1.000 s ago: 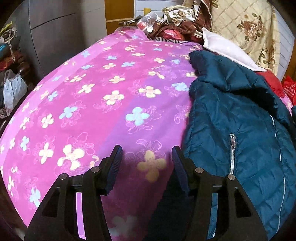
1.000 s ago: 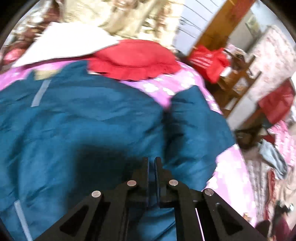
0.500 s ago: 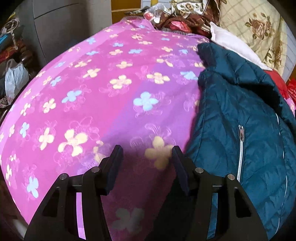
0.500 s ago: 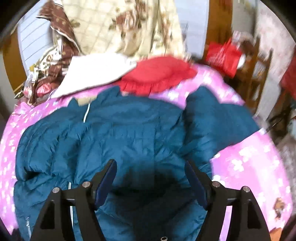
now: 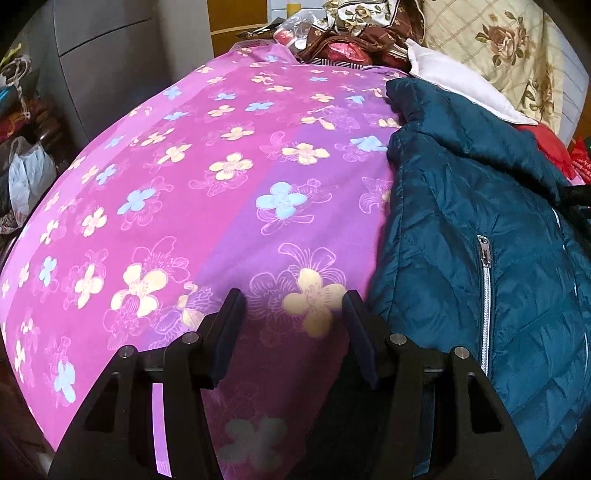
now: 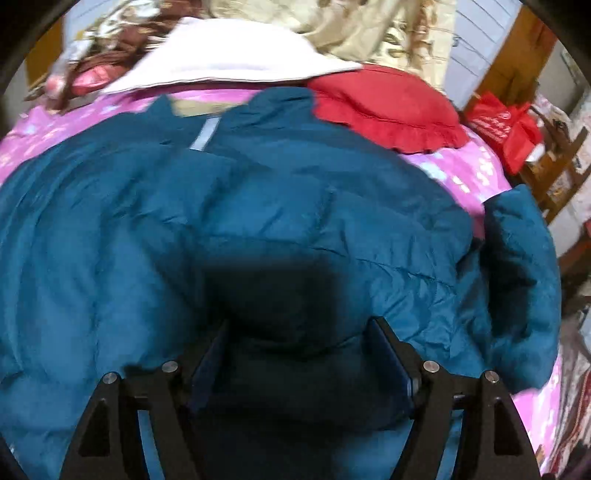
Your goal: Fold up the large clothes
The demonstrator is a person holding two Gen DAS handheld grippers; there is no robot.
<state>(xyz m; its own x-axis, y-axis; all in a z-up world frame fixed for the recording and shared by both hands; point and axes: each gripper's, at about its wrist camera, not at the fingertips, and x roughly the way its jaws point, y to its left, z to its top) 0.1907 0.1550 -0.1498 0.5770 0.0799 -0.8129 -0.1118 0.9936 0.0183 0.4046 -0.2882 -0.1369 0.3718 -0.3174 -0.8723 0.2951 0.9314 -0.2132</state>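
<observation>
A dark teal padded jacket [image 5: 480, 206] lies on the right side of a bed, its silver pocket zipper [image 5: 485, 288] facing up. My left gripper [image 5: 293, 299] hovers open over the pink flowered sheet [image 5: 184, 184], just left of the jacket's edge, with nothing between its fingers. In the right wrist view the jacket [image 6: 295, 184] fills the frame, with one sleeve [image 6: 524, 266] lying out to the right. My right gripper [image 6: 299, 325] hangs low over the jacket's middle. Its jaws are opening and stand wide, with shadowed fabric below and between them, and the pads do not press on it.
A white pillow [image 6: 229, 55], a red frilled cushion [image 6: 384, 107] and a heap of patterned bedding [image 5: 362, 33] crowd the head of the bed. A red bag [image 6: 506, 125] and wooden furniture stand off the right side. A grey cabinet [image 5: 110, 55] and bags stand to the left.
My right gripper went from shut to wide open and shifted over the jacket, dropping closer to it. My left gripper stayed open in nearly the same spot.
</observation>
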